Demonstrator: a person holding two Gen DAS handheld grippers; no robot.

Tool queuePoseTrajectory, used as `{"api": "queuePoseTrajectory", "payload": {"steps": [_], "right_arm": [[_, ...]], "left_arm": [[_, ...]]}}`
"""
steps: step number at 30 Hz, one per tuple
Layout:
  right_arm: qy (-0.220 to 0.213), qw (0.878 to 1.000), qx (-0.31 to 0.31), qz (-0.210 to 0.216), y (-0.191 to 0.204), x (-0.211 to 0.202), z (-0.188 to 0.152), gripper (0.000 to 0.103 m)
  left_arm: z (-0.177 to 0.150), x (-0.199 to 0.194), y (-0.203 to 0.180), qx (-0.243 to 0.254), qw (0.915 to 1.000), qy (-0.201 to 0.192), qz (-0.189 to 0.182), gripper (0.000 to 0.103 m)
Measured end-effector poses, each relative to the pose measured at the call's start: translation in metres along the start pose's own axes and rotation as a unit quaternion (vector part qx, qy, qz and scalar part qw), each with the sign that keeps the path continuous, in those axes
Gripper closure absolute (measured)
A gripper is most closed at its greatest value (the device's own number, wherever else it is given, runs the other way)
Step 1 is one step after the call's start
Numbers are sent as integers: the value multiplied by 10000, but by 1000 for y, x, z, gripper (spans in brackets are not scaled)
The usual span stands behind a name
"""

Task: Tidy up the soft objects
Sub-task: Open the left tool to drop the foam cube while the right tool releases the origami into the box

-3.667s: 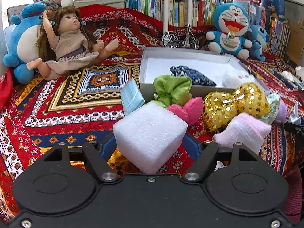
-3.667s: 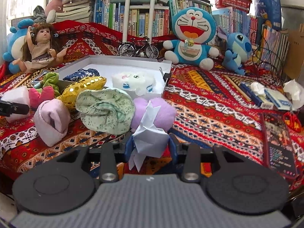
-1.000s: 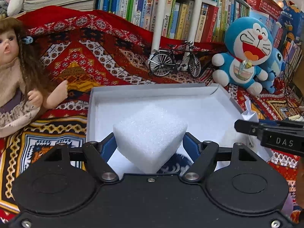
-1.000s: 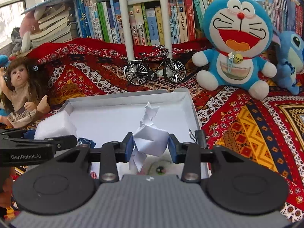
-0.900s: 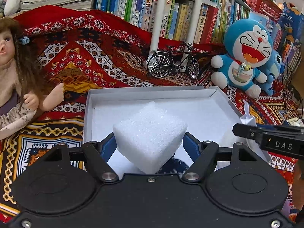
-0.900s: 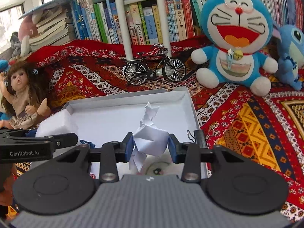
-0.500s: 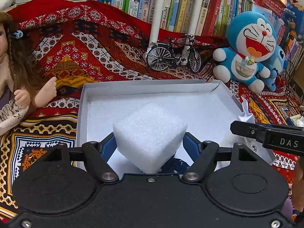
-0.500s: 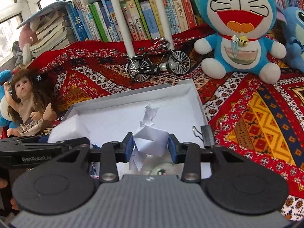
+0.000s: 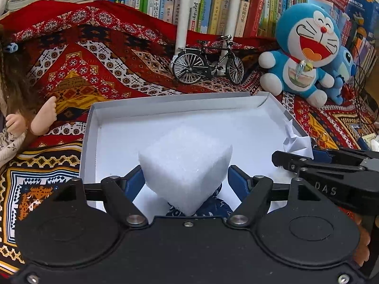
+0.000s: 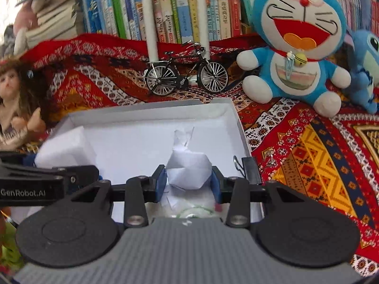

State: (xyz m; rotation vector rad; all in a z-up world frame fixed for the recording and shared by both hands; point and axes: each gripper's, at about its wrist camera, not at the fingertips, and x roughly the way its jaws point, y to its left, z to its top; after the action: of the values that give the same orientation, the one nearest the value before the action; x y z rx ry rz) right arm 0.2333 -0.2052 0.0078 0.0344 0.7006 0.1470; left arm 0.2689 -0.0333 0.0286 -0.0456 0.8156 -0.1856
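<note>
Here I am holding the foam cube (image 9: 187,165) over the white box (image 9: 165,99), my left gripper (image 9: 186,179) clamping its flat sides; it looks light and squashy. My right gripper (image 10: 188,182) is pinching the folded paper (image 10: 187,165), flimsy and easily crushed, above the box's right half.

Wrist views — shared white box (image 9: 165,99)
</note>
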Motion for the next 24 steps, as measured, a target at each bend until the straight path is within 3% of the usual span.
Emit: {"api": "queuePoseTrajectory", "payload": {"steps": [10, 12, 24], "right_arm": [[86, 9999, 43, 64, -1, 3, -3, 52], [55, 9999, 24, 87, -1, 0, -2, 44], [-325, 9993, -56, 152, 4, -43, 2, 24]], "left_arm": [[-4, 5, -3, 67, 9998, 158, 30, 28], [-4, 4, -5, 89, 9998, 160, 14, 27], [-7, -38, -11, 284, 9994, -204, -59, 13]]}}
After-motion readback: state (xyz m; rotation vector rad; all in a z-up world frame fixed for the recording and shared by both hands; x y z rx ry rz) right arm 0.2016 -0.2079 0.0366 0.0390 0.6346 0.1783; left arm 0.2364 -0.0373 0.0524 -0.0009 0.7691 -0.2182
